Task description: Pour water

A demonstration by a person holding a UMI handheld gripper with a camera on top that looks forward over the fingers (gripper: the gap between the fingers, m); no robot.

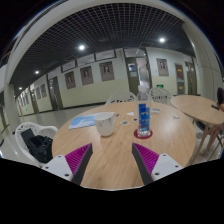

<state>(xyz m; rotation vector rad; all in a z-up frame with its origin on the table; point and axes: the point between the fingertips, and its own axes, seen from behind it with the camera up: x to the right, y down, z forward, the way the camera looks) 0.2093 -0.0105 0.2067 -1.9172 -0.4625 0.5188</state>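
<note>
A clear water bottle point(144, 112) with a blue label and blue cap stands upright on a red coaster point(143, 133) on the round wooden table point(115, 160). A white cup point(105, 123) stands to its left on the same table. My gripper point(113, 160) is open and empty, its purple pads point(146, 157) spread wide over bare tabletop. Both bottle and cup stand beyond the fingers, apart from them; the bottle is ahead of the right finger, the cup slightly left of centre.
A flat white object point(83, 121) lies on the table behind the cup. A white chair point(30, 137) with a dark bag stands to the left. Another round table point(200, 108) with chairs is at the right. A wall with doors lies behind.
</note>
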